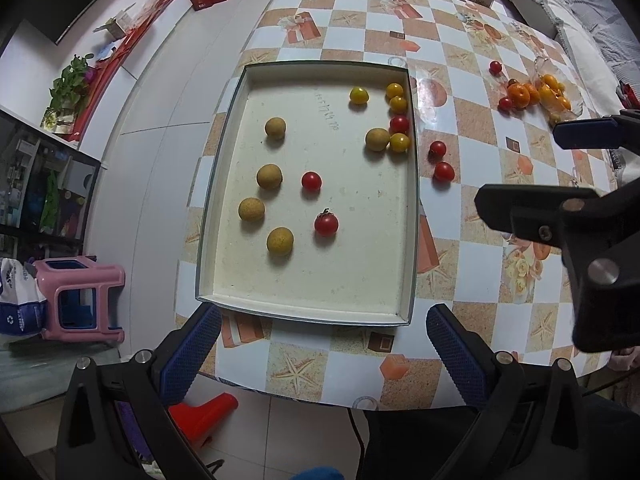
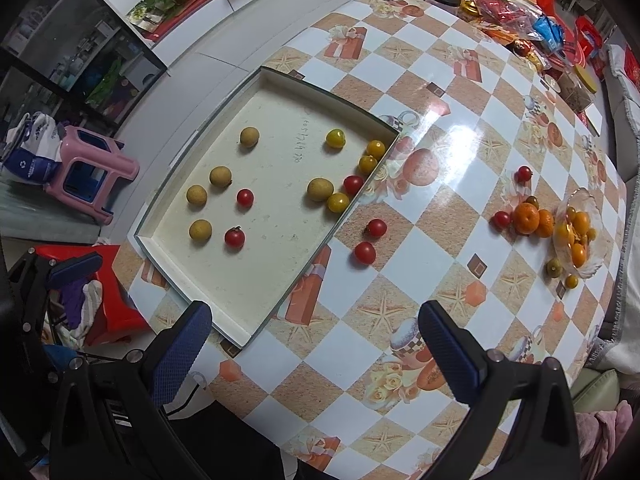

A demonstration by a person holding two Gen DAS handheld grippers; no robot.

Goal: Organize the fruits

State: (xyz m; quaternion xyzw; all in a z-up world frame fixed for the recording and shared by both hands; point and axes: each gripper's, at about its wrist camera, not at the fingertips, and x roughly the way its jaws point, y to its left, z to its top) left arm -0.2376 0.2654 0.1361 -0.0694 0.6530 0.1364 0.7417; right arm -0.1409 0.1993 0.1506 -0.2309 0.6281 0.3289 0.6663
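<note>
Both claws, left (image 1: pixel 320 354) and right (image 2: pixel 316 346), hung wide apart and empty over the worktop's (image 2: pixel 440 264) near edge. Sorting looked midway: browns, yellows and reds lay in the tray (image 1: pixel 308 300), while two red tomatoes (image 2: pixel 370 240) sat just beside it, probably next for pickup.

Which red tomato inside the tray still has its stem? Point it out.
The red tomato nearest the tray's front edge; a dark stem tops it. The other two red ones inside show none.
</note>
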